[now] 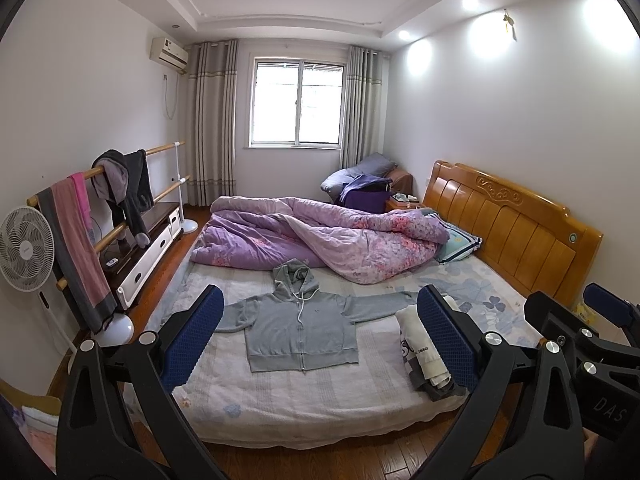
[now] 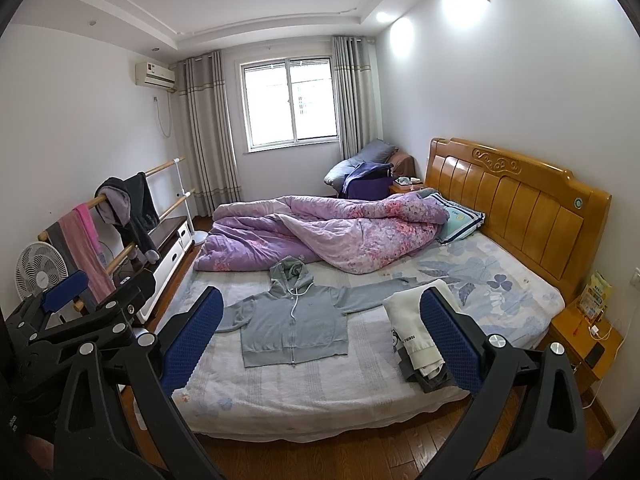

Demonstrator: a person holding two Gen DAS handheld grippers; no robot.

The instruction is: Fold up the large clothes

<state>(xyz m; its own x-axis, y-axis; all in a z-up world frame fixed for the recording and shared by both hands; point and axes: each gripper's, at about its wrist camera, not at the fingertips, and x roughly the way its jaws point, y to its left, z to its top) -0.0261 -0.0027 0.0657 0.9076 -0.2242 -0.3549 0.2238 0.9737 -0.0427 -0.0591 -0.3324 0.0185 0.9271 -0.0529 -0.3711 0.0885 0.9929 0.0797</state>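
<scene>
A grey zip hoodie [image 1: 301, 322] is lying face up and spread flat on the near half of the bed [image 1: 280, 404], hood pointing toward the far window, both sleeves stretched out to left and right. The left gripper [image 1: 318, 338] and the right gripper [image 2: 320, 340] are both hovering off the near edge of the mattress with jaws spread wide, holding nothing and touching no cloth.

The folding appears to be only beginning: the garment is laid out and no fold is showing yet. The next move is likely calling for each gripper to come down on a sleeve or a side edge, pinch the fabric cleanly and carry it across the zip line without dragging the body out of square; the right sleeve is running close to a small stack of folded clothes [image 2: 416, 332], which could be getting in the way.

A rumpled purple quilt [image 1: 320, 236] is filling the far half of the bed, just beyond the hood. No basket, box or other container for clothes is showing in either view.
</scene>
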